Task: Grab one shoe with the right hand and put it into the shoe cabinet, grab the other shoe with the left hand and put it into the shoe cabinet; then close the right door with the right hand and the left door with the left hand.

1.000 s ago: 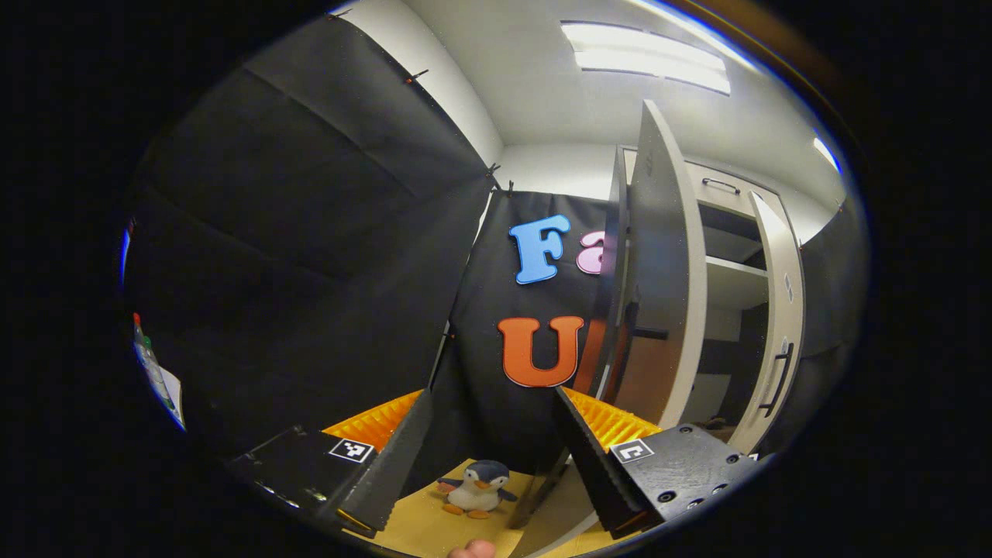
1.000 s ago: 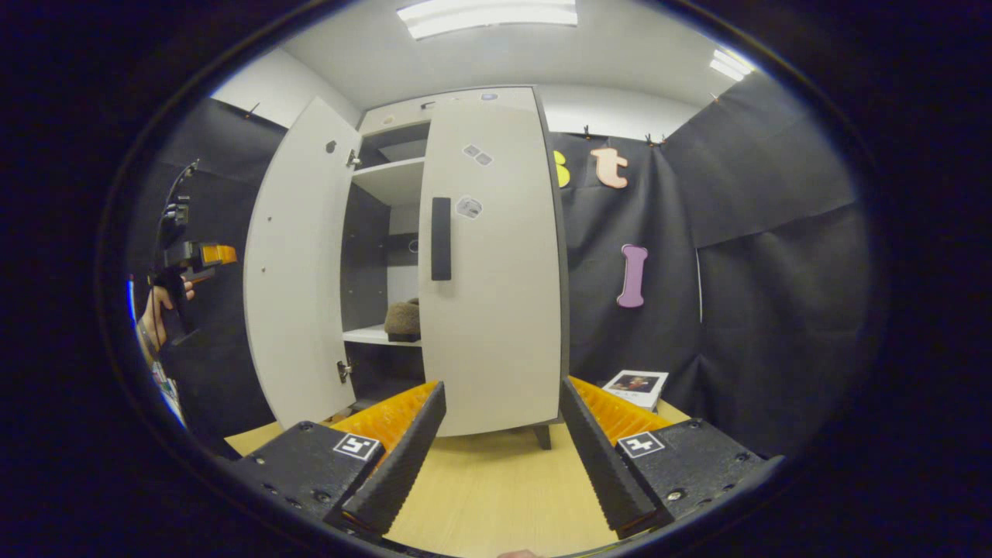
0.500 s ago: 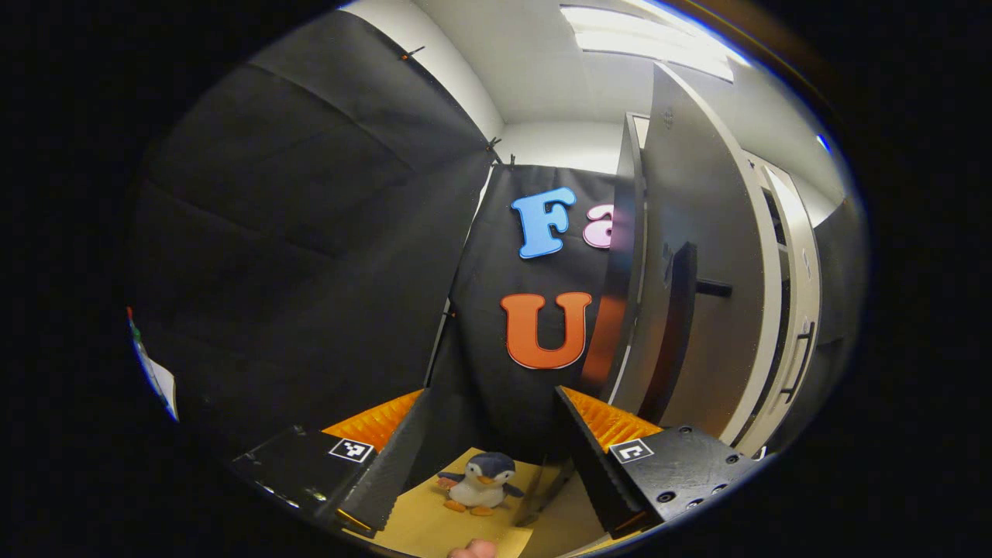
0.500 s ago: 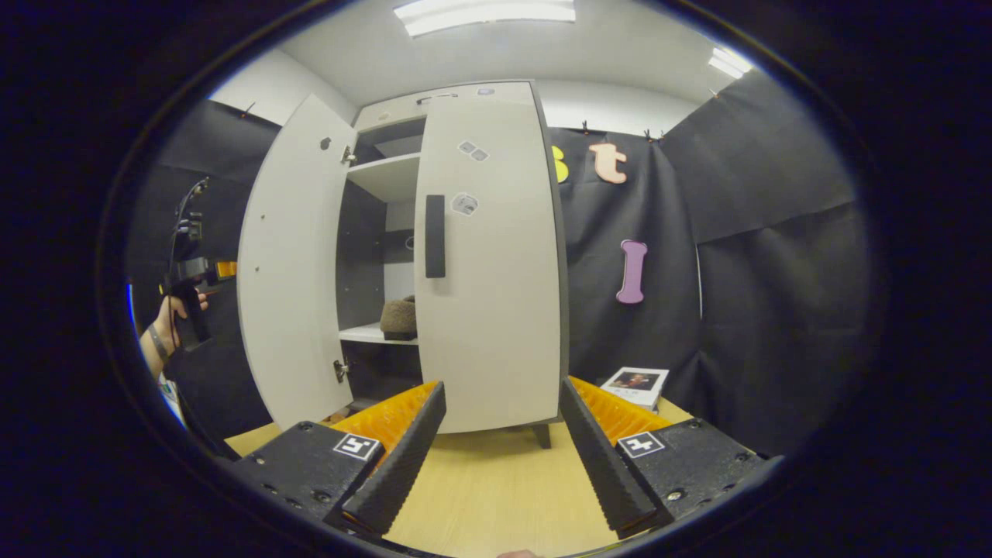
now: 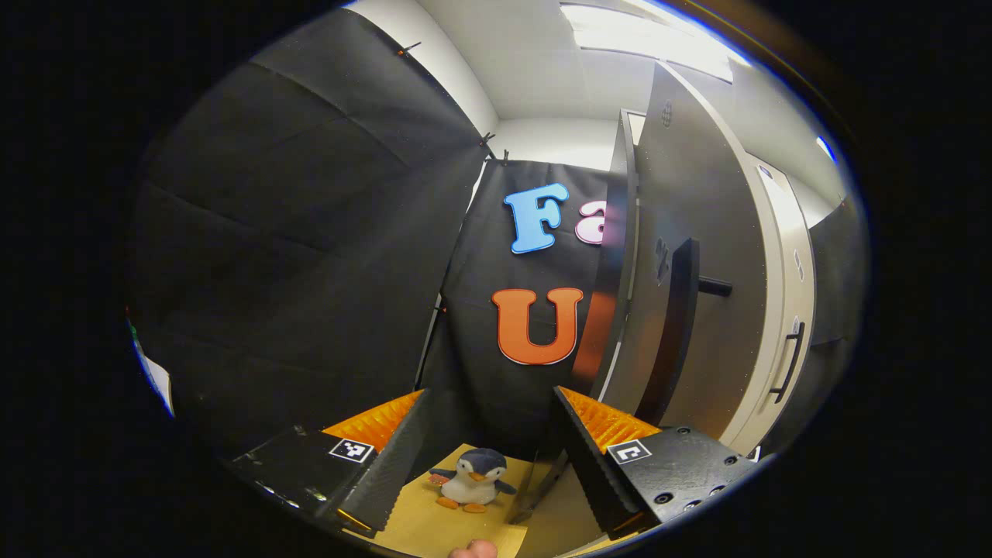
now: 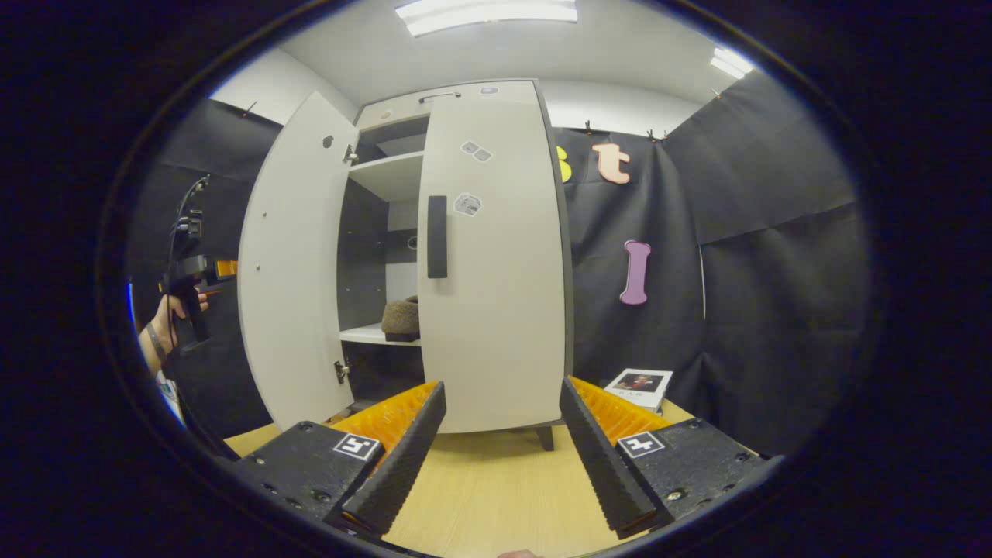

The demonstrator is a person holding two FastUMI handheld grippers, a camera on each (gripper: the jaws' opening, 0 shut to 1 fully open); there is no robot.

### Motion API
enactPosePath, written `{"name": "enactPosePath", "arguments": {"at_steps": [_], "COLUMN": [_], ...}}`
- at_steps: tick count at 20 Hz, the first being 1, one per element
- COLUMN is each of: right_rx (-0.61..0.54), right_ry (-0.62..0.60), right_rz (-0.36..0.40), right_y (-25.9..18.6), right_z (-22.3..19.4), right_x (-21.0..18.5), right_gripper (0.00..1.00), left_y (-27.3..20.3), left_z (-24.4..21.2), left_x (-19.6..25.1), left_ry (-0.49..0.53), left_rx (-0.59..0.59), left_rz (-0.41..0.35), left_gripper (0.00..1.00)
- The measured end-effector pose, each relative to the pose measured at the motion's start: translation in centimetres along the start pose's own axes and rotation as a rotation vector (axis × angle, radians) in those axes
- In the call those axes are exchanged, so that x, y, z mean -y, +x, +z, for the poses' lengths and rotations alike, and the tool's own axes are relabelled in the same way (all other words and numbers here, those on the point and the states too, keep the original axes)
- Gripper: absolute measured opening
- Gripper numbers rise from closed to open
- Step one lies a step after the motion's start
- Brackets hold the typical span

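On cabinet shelf (image 6: 364, 335), shoe (image 6: 401, 318) lies crosswise; both tools (image 5: 484, 457) (image 6: 500, 457) released, empty.

Recording booth in an office-type room, not a home: black cloth walls (image 6: 775, 256) clipped up w/ white wall above, panel ceiling lights (image 6: 487, 14), wood-look floor (image 6: 496, 488). Ahead of right tongs, white shoe cabinet (image 6: 488, 256); props: book (image 6: 639, 385), toy penguin (image 5: 470, 480).
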State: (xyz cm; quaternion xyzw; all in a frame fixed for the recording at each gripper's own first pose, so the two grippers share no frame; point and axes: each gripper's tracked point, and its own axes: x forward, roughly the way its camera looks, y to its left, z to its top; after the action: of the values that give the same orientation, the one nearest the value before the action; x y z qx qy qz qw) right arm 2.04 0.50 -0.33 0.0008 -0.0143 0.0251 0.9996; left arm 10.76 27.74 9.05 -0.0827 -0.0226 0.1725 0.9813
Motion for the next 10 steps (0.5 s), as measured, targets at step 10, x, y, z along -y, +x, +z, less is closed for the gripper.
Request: {"name": "enactPosePath", "arguments": {"at_steps": [10], "right_rx": [0.017], "right_ry": [-0.007], "right_rz": [-0.044], "right_y": [-0.9], "right_z": [0.6], "right_x": [2.1], "right_gripper": [0.96], "left_y": [-1.0], "left_z": [-1.1], "left_x": [8.1], "left_ry": [0.031], "left_rx": [-0.013], "left_rz": [-0.134], "left_gripper": [0.94]}}
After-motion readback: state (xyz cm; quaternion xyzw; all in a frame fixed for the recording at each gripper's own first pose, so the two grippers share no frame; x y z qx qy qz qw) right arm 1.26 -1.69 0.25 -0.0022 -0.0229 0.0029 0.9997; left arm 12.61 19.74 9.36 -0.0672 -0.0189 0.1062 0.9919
